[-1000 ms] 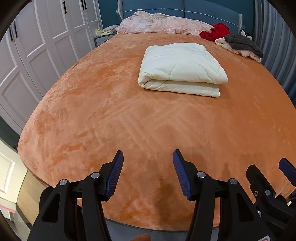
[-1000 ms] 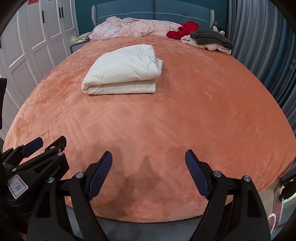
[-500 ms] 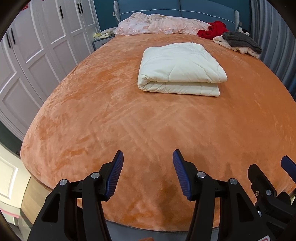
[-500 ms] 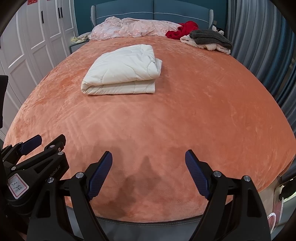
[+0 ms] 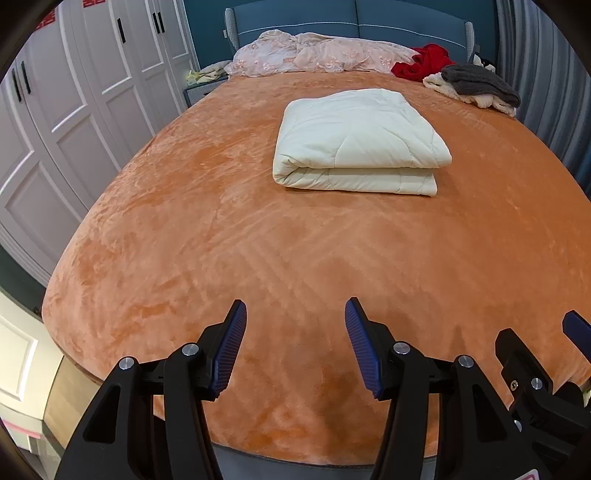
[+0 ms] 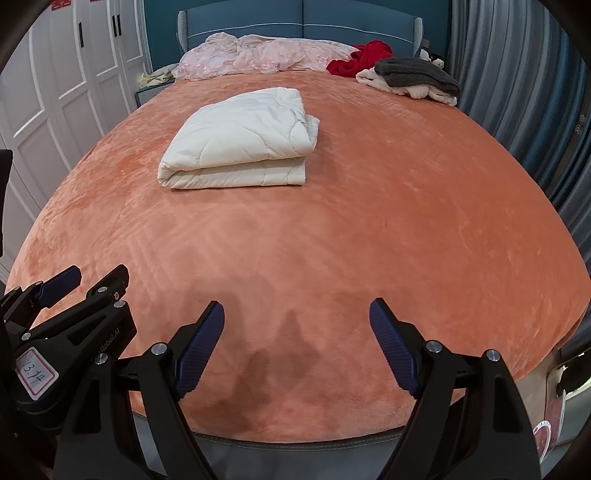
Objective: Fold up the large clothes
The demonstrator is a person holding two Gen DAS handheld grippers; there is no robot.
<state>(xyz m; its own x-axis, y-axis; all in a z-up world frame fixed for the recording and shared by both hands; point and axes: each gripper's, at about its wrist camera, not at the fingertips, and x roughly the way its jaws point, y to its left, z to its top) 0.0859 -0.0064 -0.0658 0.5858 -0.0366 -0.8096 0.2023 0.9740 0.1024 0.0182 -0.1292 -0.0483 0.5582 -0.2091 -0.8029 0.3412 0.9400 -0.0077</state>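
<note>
A cream quilt (image 5: 354, 144), folded into a thick rectangle, lies on the orange bed (image 5: 221, 229) toward its far half; it also shows in the right wrist view (image 6: 243, 140). My left gripper (image 5: 295, 343) is open and empty above the bed's near edge, far from the quilt. My right gripper (image 6: 297, 343) is open and empty, also at the near edge. The left gripper (image 6: 74, 291) shows at the lower left of the right wrist view, the right gripper (image 5: 535, 350) at the lower right of the left wrist view.
A pink blanket (image 5: 317, 55) lies along the blue headboard (image 5: 351, 22). Red cloth (image 5: 421, 66) and a grey and cream clothes pile (image 5: 476, 88) lie at the far right. White wardrobe doors (image 5: 74, 110) stand left, grey curtains (image 6: 517, 92) right.
Both grippers have drawn slightly back and tilted up, so the headboard shows more. The quilt has not moved. Both grippers stay open.
</note>
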